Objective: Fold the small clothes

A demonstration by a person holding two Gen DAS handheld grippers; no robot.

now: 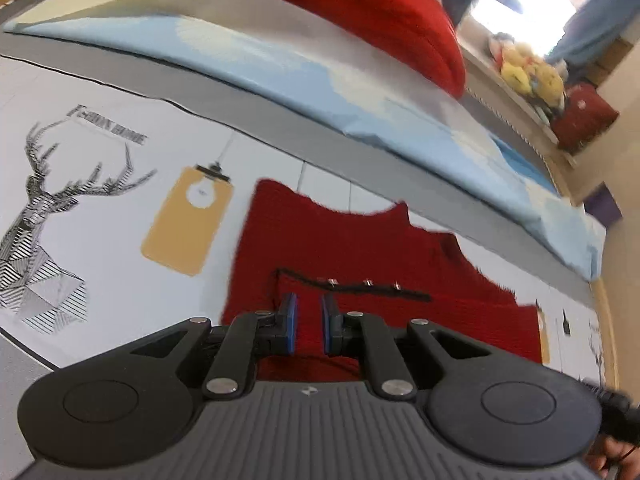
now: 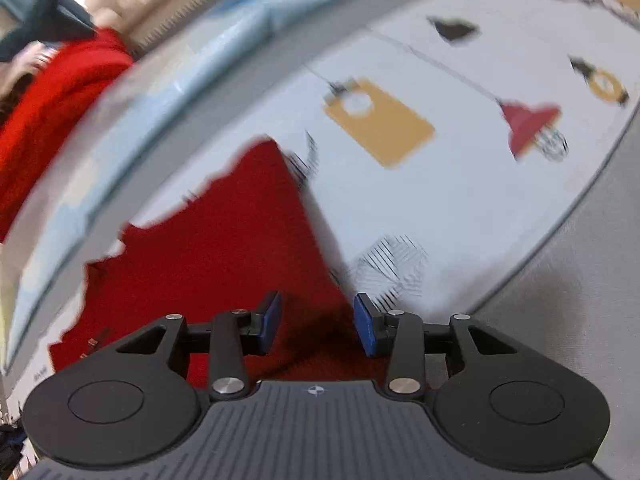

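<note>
So on the far left of my left view there's the deer print [image 1: 38, 216] and a yellow tag print [image 1: 188, 220] on the white printed cloth [image 1: 100, 280] covering the bench, and then right in front of me is the small red knit garment [image 1: 360, 252], lying flat on that cloth. Its long side runs left to right across my view, with a black strip with little metal snaps [image 1: 360, 286] across it just past my left tongs [image 1: 308, 322]. Those are parted only a little, nothing between the pads, hovering over the near part of the knit. Moving over, my right tongs [image 2: 318, 322] are spread wider, also gripping nothing, and they sit right at the garment's right-hand edge [image 2: 316, 216], red under the left pad, bare printed cloth under the right one. That view is pretty blurry. Honestly, the right side looks closer to a grabbable edge, so I'd guess that edge gets pinched and carried leftwards over the middle. Further back there's a light blue sheet [image 1: 320, 80] and a bigger red bundle [image 1: 360, 12].
</note>
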